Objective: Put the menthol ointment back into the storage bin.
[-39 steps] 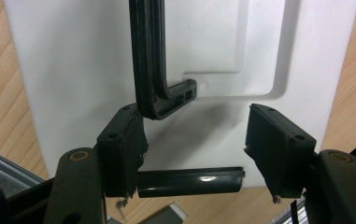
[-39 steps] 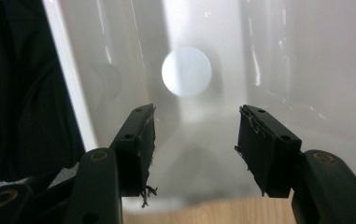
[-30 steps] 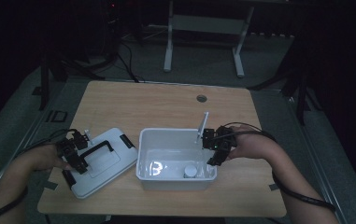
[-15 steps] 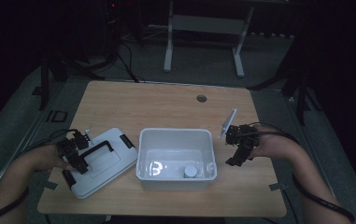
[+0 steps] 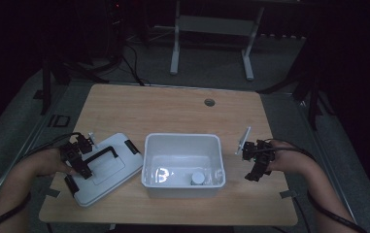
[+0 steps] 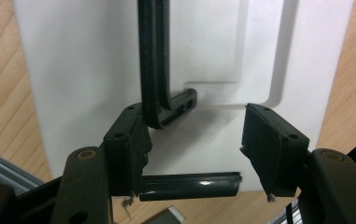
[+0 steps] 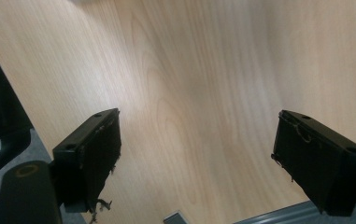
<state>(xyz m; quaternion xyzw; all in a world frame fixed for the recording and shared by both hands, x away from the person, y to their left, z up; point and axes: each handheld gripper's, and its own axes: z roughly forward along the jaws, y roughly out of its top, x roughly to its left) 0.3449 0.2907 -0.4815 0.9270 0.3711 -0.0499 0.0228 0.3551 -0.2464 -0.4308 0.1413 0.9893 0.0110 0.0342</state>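
Note:
A white lid (image 5: pixel 106 170) with a black handle (image 5: pixel 100 156) lies flat at the table's left. My left gripper (image 5: pixel 78 158) hovers over its near-left part. In the left gripper view the jaws stand open above the lid (image 6: pixel 73 70), the handle's (image 6: pixel 151 60) end just beside the left one, and nothing is held in the left gripper (image 6: pixel 194 149). An open white bin (image 5: pixel 182 138) sits mid-table with a small white round object (image 5: pixel 198 177) inside. My right gripper (image 5: pixel 256 164) is right of the bin. It is open over bare wood, as the right gripper (image 7: pixel 196 158) view shows.
A black latch (image 6: pixel 189 185) lies on the lid's near edge. The wooden table (image 5: pixel 173 109) has a round grommet hole (image 5: pixel 209 102) at the back. Past the table, a desk frame (image 5: pixel 211 43) stands on the dark floor.
My right gripper has moved rightward from the bin's right rim out over the bare table beside it. The left gripper and the lid have stayed put.

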